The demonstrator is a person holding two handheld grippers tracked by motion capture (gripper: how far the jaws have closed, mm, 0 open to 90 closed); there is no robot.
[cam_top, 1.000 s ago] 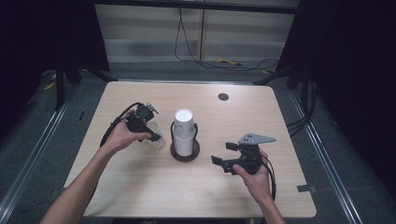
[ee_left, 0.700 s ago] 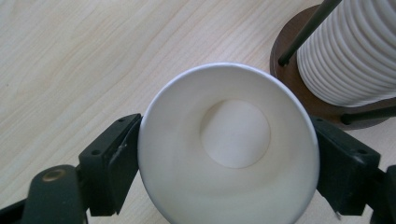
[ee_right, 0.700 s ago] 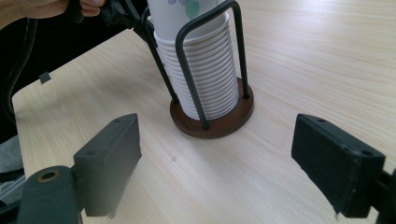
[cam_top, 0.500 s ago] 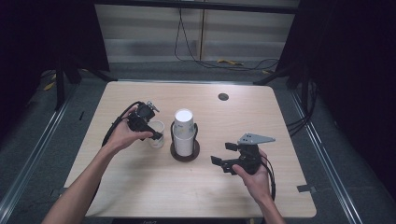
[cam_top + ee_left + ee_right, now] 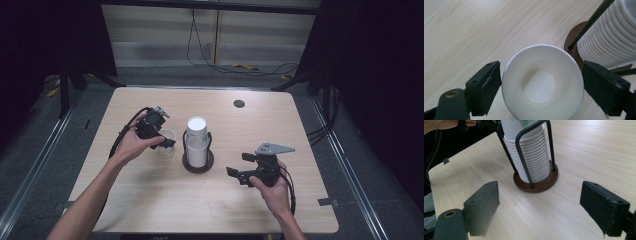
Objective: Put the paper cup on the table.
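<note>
A single white paper cup (image 5: 524,102) stands upright, mouth up, on the wooden table (image 5: 150,200), just left of a tall stack of white paper cups (image 5: 196,135). The stack sits in a black wire holder with a round brown base (image 5: 541,183). My left gripper (image 5: 541,75) is open with its jaws on either side of the single cup (image 5: 164,149), close to its rim. My right gripper (image 5: 240,164) rests open to the right of the holder. Nothing lies between its jaws, which point toward the stack (image 5: 529,152).
A small dark round spot (image 5: 239,103) marks the table's far side. Cables trail from both grippers. Dark floor, metal rails and a stand leg surround the table. Bare wood lies in front of the holder and along the near edge.
The left gripper and the single cup sit a touch farther from the person than a second ago. The right gripper has not moved.
</note>
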